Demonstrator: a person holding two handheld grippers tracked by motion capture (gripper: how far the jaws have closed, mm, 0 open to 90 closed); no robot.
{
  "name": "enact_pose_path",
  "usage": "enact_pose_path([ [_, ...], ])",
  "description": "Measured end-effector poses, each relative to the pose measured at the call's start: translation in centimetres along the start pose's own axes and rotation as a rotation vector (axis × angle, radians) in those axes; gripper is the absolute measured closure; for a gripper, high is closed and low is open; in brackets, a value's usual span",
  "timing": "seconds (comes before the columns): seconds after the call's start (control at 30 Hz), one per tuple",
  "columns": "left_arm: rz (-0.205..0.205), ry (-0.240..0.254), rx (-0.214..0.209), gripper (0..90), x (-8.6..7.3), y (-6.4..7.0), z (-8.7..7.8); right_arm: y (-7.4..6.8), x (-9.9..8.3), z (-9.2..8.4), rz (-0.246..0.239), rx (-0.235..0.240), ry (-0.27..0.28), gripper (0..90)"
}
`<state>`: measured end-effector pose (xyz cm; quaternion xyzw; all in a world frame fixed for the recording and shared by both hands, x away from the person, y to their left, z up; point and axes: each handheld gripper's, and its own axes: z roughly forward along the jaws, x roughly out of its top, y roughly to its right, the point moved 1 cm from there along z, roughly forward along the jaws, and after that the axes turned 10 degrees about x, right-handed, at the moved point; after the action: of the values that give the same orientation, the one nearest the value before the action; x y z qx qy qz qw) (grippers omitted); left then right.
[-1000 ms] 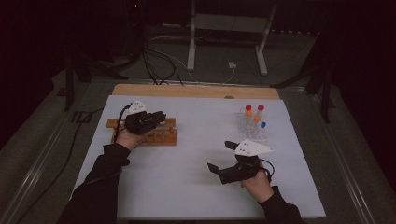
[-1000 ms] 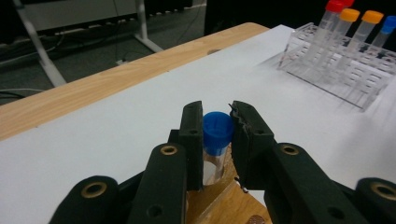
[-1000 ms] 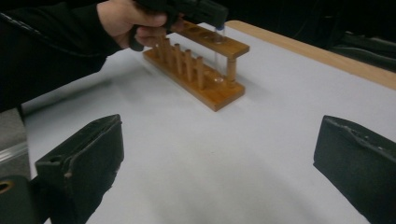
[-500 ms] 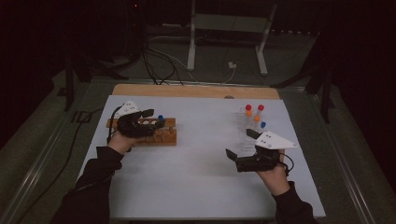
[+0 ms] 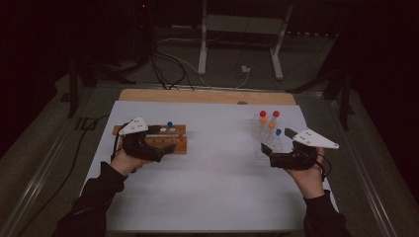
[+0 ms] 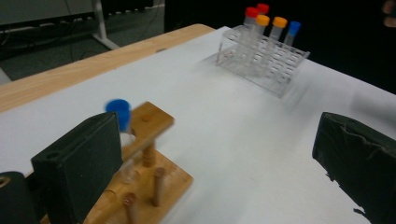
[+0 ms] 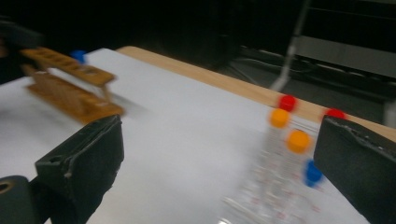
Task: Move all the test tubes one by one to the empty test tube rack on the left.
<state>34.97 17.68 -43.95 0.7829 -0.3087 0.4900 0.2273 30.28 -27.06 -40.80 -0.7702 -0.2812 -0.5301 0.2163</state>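
1. You have two racks on the white table (image 5: 212, 192): a wooden rack (image 5: 163, 139) on your left and a clear rack (image 5: 264, 140) on your right.
2. The wooden rack holds one blue-capped tube (image 6: 119, 116). The clear rack holds five: two red caps, two orange, one blue (image 6: 293, 29).
3. Your left gripper (image 5: 168, 148) sits right at the wooden rack. Its jaws have just been opening and now stand spread wide, with nothing pinched; the blue-capped tube stands in the rack just past the left jaw.
4. Your right gripper (image 5: 267, 154) is just beside the clear rack's near side, jaws spread, gripping nothing.
5. The wide middle of the table between the racks is bare, giving you free room.
6. The clear rack stands near the table's right edge; a wooden strip (image 5: 207, 96) runs along the far edge. Beyond it, cables (image 5: 168, 64) and a stand's legs (image 5: 202, 49) lie on the floor.
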Motion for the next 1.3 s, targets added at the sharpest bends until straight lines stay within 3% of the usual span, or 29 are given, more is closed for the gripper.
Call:
enact_pose_path([
  [0.3, 0.010, -0.006, -0.055, 2.4, -1.1, 1.8, -0.3, 2.9, -1.6, 0.0, 0.055, -0.068, -0.046, 1.8],
  [0.47, 0.018, -0.002, -0.065, 2.4, -1.4, 2.3, -0.5, 4.2, -2.7, 0.3, 0.079, -0.111, -0.077, 6.6],
  [0.6, 0.023, -0.004, -0.067, 2.4, -1.5, 2.5, -0.7, 5.0, -3.6, 0.4, 0.104, -0.129, -0.091, 16.1],
  [0.87, 0.020, -0.011, -0.070, 2.5, -1.8, 2.4, -0.7, 6.0, -4.8, 1.9, 0.109, -0.113, -0.149, 46.6],
  [1.3, 0.025, -0.013, -0.066, 2.5, -1.8, 2.4, -0.8, 7.5, -5.1, 3.8, 0.161, -0.149, -0.181, 67.0],
])
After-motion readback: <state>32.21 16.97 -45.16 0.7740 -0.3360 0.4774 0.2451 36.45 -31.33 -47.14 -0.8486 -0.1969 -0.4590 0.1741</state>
